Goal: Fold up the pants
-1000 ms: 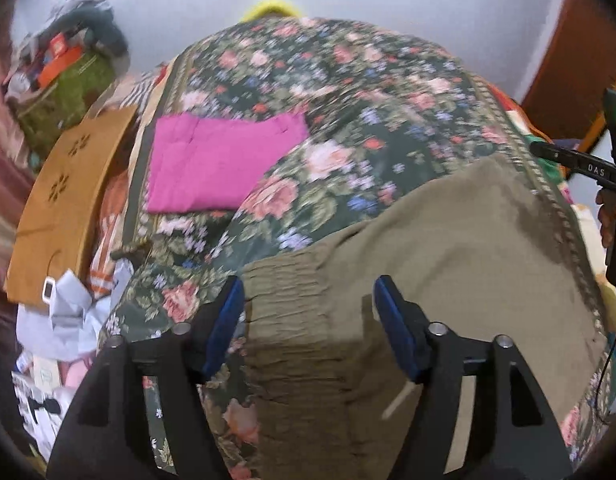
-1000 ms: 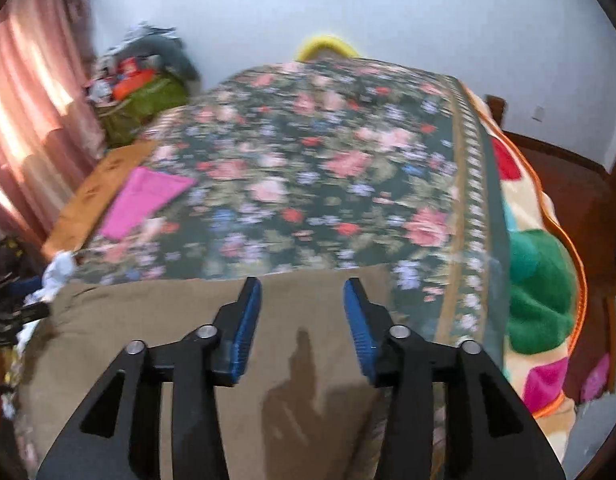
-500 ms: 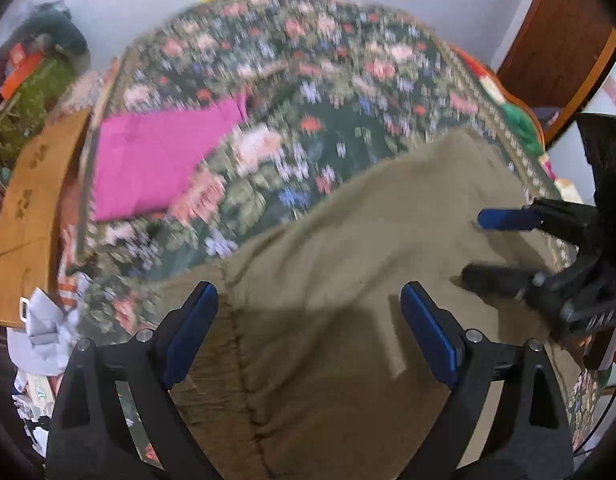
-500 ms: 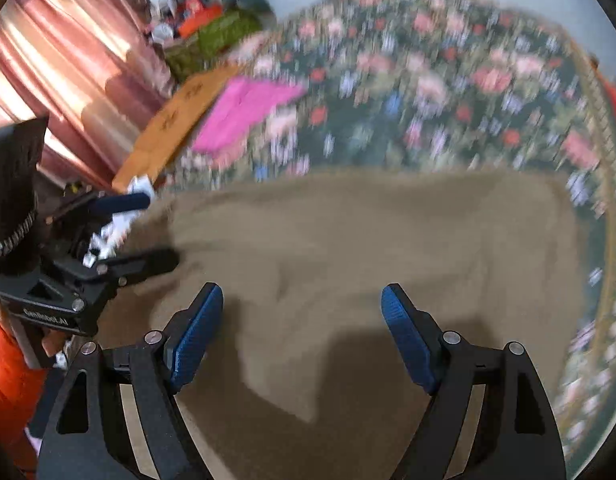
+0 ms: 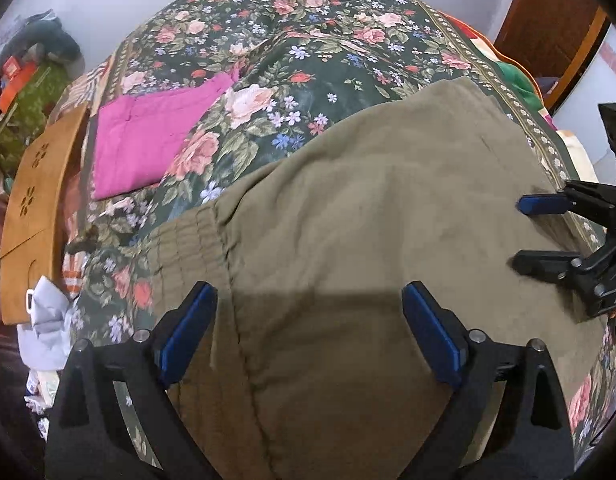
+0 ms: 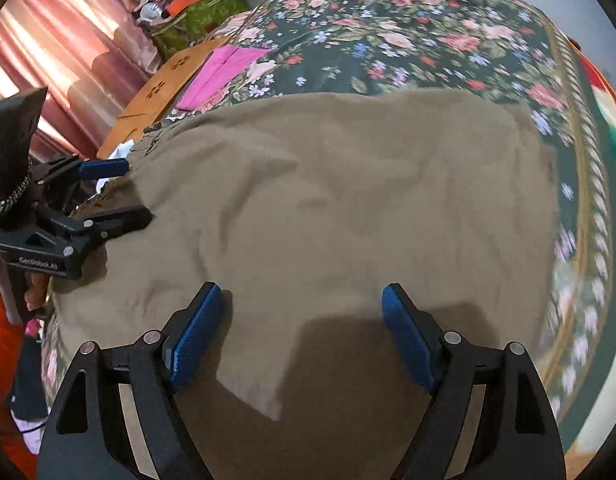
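Note:
Olive-brown pants [image 5: 368, 200] lie spread flat on a floral bedspread [image 5: 308, 40], their gathered waistband [image 5: 188, 240] toward the left of the left wrist view. My left gripper [image 5: 308, 296] hovers just above the waistband end. Its jaws are opening and wide apart, with cloth below them and nothing pinched. In the right wrist view the pants [image 6: 348, 200] fill the middle, and my right gripper [image 6: 302, 294] stands open over them, gripping nothing. Each gripper shows in the other's view: the right gripper [image 5: 519, 233] at the right edge, the left gripper [image 6: 136, 190] at the left edge.
A folded pink cloth [image 5: 148, 144] lies on the bed beyond the waistband. A brown wooden board [image 5: 32, 208] runs along the bed's left side, with clutter and bags [image 5: 28, 72] behind it. Pink curtains [image 6: 48, 40] hang at the left. A wooden door [image 5: 548, 20] stands at the back right.
Both grippers have opened wider and dropped closer to the pants. The right gripper tipped downward and came into the left wrist view at the right edge.

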The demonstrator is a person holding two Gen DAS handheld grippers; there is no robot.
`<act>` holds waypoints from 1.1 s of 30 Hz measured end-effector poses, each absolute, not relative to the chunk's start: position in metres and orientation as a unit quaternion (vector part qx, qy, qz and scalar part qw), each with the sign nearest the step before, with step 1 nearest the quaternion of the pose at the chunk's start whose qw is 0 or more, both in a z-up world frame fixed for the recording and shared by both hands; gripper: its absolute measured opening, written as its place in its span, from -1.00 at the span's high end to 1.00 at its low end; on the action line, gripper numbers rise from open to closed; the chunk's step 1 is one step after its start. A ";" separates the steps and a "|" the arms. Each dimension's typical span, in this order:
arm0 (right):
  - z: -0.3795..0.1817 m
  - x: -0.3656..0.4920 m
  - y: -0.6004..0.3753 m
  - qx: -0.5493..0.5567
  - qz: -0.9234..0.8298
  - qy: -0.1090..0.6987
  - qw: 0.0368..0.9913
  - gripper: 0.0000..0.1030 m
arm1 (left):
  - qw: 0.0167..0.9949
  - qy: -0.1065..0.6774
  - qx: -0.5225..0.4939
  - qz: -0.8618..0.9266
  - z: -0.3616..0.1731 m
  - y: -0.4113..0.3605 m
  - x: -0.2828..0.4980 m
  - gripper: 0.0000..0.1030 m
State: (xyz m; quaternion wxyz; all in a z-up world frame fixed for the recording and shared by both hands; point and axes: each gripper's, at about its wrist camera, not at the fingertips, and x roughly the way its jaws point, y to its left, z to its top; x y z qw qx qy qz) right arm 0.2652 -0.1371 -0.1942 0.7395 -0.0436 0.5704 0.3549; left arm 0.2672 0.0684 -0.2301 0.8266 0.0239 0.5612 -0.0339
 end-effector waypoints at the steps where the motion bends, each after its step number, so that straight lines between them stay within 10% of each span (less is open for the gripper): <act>1: -0.192 0.263 -0.140 -0.041 0.352 0.570 0.742 -0.54 | 0.828 0.559 0.024 -0.032 -0.229 0.068 0.263 -0.86; 33: -0.119 0.176 -0.203 -0.013 0.281 0.461 0.842 -0.54 | 0.866 0.489 -0.096 0.037 -0.165 0.100 0.139 -0.85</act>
